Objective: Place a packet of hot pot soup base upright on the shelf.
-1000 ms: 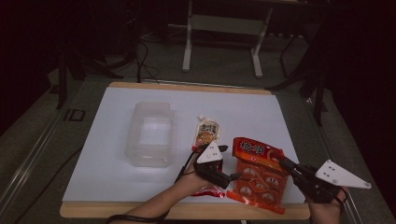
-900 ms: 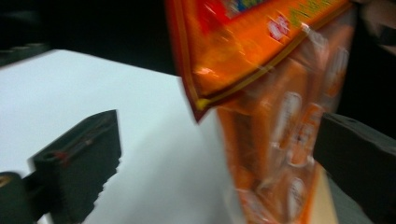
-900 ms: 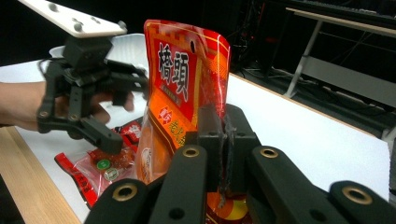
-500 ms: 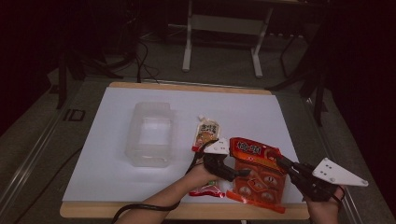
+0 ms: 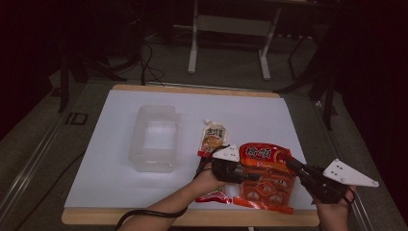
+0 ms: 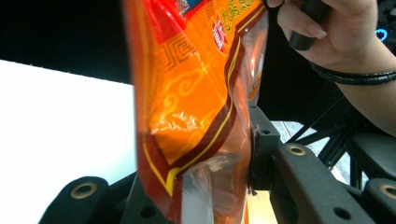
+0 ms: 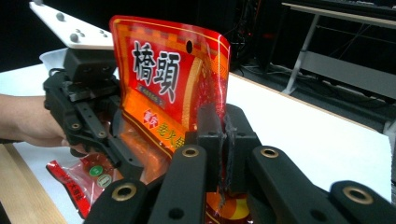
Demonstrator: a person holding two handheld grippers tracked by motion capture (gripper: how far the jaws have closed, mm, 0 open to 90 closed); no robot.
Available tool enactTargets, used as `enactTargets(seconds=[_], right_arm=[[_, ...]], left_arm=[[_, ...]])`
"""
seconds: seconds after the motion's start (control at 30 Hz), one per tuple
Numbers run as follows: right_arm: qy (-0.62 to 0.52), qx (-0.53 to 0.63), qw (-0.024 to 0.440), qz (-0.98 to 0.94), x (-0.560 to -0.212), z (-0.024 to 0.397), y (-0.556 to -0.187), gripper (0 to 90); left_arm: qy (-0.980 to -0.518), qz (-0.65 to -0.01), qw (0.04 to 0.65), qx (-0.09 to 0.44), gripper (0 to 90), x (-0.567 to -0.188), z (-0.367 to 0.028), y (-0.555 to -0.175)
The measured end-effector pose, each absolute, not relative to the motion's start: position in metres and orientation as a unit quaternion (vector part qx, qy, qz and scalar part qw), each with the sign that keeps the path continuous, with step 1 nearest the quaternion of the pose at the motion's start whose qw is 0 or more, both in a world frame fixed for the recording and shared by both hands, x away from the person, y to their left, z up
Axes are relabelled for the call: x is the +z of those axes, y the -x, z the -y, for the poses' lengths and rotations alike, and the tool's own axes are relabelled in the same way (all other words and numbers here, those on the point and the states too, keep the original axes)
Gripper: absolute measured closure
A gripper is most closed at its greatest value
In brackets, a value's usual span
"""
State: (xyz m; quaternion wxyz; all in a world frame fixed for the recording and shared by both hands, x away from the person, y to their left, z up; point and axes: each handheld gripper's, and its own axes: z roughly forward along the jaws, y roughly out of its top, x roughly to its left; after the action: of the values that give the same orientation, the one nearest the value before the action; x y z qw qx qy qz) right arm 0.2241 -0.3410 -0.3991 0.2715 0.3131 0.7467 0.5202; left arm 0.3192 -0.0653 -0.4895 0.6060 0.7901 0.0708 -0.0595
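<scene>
From my remote station, the room lay dark beyond the white table top (image 5: 125,183), its wooden edge (image 5: 192,217) nearest the tools. Ahead of them stood a grey metal stand (image 5: 228,24) on the grey floor (image 5: 43,139), cables (image 5: 144,57) trailing left.

The snack bag (image 7: 173,84) between the fingers (image 7: 212,135) is glossy printed plastic film, crinkled, with a clear window low down. The fingers are matt black plastic with brass-coloured rivets. Beyond them the container (image 5: 154,139) is clear, smooth plastic; the table (image 5: 120,120) has a matt white top edged in wood.
</scene>
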Motion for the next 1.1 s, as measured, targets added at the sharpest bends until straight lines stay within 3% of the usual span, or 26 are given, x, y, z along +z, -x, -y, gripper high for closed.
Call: enactTargets(seconds=[0.2,0.43,0.63,0.83,1.1], right_arm=[[-0.325,0.521,0.273,-0.740,-0.397,0.343,-0.227,82.1],[-0.333,0.543,0.280,-0.718,-0.388,0.346,-0.224,51.9],[-0.337,0.557,0.287,-0.702,-0.380,0.348,-0.219,36.3],[-0.321,0.582,0.279,-0.693,-0.376,0.347,-0.214,15.4],[-0.304,0.600,0.274,-0.687,-0.372,0.346,-0.208,13.0]], left_arm=[[-0.788,-0.078,0.608,-0.064,71.7,-0.485,0.066,-0.319],[-0.787,-0.075,0.610,-0.057,71.8,-0.479,0.066,-0.317],[-0.780,-0.078,0.620,-0.034,71.9,-0.463,0.061,-0.318],[-0.774,-0.090,0.627,-0.004,71.9,-0.441,0.051,-0.323],[-0.755,-0.111,0.645,0.038,71.9,-0.406,0.026,-0.332]])
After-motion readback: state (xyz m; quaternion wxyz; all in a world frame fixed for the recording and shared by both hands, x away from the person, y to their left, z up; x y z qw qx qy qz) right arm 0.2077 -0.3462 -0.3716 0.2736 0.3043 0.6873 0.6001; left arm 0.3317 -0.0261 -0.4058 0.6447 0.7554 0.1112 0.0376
